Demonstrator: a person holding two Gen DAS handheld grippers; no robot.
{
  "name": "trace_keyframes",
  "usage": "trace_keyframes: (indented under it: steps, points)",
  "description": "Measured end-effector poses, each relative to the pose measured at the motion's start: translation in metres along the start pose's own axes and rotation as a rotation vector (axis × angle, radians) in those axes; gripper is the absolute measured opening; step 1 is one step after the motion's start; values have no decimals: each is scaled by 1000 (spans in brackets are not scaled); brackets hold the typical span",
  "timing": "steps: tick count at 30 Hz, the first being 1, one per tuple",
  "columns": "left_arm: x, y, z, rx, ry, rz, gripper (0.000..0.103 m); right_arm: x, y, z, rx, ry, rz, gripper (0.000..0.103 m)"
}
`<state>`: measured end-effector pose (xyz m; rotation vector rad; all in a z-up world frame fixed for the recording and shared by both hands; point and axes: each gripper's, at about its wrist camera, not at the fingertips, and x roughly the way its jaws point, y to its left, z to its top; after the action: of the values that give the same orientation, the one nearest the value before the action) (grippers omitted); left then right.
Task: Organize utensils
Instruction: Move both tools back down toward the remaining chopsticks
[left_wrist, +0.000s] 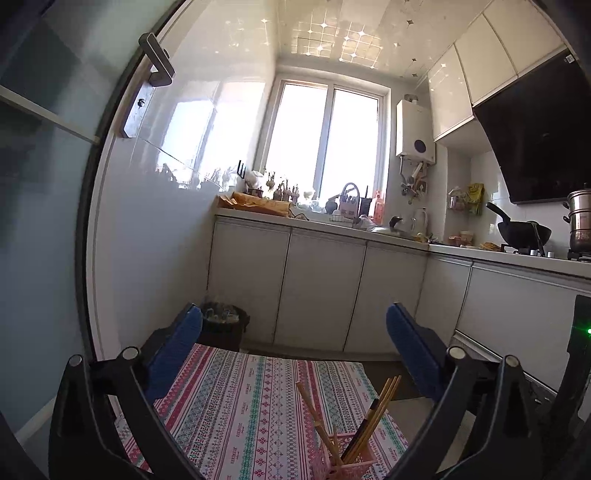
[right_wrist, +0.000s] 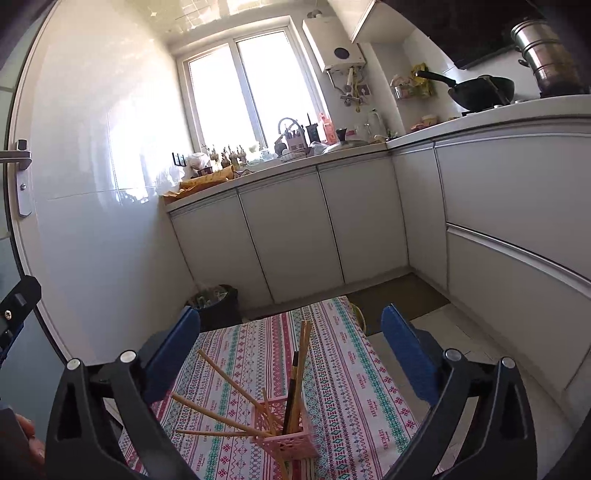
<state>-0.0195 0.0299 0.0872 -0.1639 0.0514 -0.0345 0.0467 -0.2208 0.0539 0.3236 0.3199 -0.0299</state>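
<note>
A pink perforated holder (right_wrist: 286, 430) stands on a table with a striped patterned cloth (right_wrist: 332, 369). Several wooden chopsticks (right_wrist: 221, 380) and one dark utensil (right_wrist: 293, 387) stick out of it, some leaning far left. In the left wrist view the holder (left_wrist: 341, 459) sits at the bottom edge with chopsticks (left_wrist: 380, 410) leaning right. My left gripper (left_wrist: 295, 325) is open and empty, held above the table. My right gripper (right_wrist: 291, 325) is open and empty, above and behind the holder.
A black waste bin (right_wrist: 218, 306) stands on the floor beyond the table, by white cabinets (right_wrist: 288, 236). A brown floor mat (right_wrist: 402, 295) lies to the right. The countertop (left_wrist: 332, 225) holds clutter, a wok (left_wrist: 524, 230) and a steel pot (left_wrist: 580, 221). A glass door (left_wrist: 55, 184) is at left.
</note>
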Motion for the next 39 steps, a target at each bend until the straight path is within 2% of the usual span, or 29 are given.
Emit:
trace_keyframes:
  steps: [5,11,13,16,18,21,23,25,27,32,35,37,39]
  points:
    - [-1,0,-2,14,24,3,96,-4,1,0,-18,42,-18,96]
    - [-6,0,-4,54,48,5,96,-17,-4,-2,-9,43,-35,96]
    - [-7,0,-7,88,83,-15,96,-25,-9,-2,1,48,-40,96]
    - [-2,1,-23,160,209,-86,96,-39,-26,-10,29,70,-53,96]
    - [7,2,-42,222,356,-163,96,-46,-42,-20,42,97,-70,96]
    - [19,0,-79,357,575,-236,96,-46,-64,-33,81,163,-89,96]
    - [27,-3,-107,438,722,-274,96,-41,-73,-38,108,213,-86,96]
    - [32,-6,-134,504,824,-288,96,-39,-78,-39,123,226,-85,96]
    - [39,-9,-157,533,907,-285,96,-39,-80,-40,130,220,-83,96]
    - [60,-16,-203,483,1086,-346,94,-37,-92,-40,175,238,-77,96]
    - [74,-21,-226,465,1167,-385,78,-34,-105,-40,220,268,-70,96]
    - [82,-23,-240,459,1211,-398,61,-34,-112,-40,239,273,-75,96]
    - [88,-24,-248,434,1243,-420,54,-35,-117,-40,246,273,-80,96]
